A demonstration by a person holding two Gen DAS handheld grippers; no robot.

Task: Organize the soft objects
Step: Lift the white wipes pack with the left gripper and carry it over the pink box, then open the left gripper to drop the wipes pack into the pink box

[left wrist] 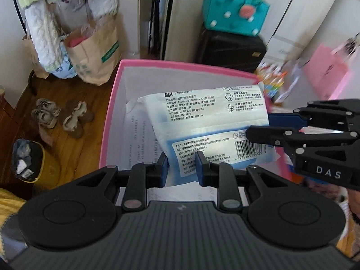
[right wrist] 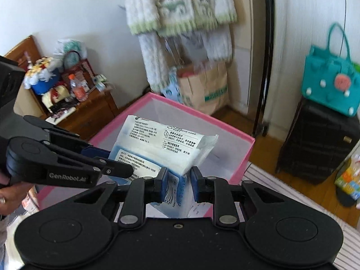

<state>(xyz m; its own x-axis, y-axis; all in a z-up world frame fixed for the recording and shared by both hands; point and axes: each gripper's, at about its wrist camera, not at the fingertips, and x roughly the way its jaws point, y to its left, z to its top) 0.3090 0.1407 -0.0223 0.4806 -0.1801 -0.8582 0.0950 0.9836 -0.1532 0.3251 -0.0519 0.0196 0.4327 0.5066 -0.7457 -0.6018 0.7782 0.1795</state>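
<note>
A white-and-blue soft tissue pack (left wrist: 209,121) with printed labels hangs tilted over an open pink box (left wrist: 117,103). My left gripper (left wrist: 182,171) is shut on the pack's lower edge, its blue pads pressing both sides. My right gripper (left wrist: 267,126) reaches in from the right and pinches the pack's right edge. In the right wrist view the tissue pack (right wrist: 162,144) is squeezed between the right gripper (right wrist: 179,184) pads above the pink box (right wrist: 225,128). The left gripper (right wrist: 112,160) grips it from the left, held by a hand.
Printed papers (left wrist: 139,139) lie in the box. A paper bag (left wrist: 96,54), slippers (left wrist: 60,117) and a yellow bin (left wrist: 29,159) stand on the wooden floor. A teal bag (right wrist: 330,83) sits on a black suitcase (right wrist: 315,144). Towels (right wrist: 177,6) hang behind; a cluttered wooden cabinet (right wrist: 90,112) stands left.
</note>
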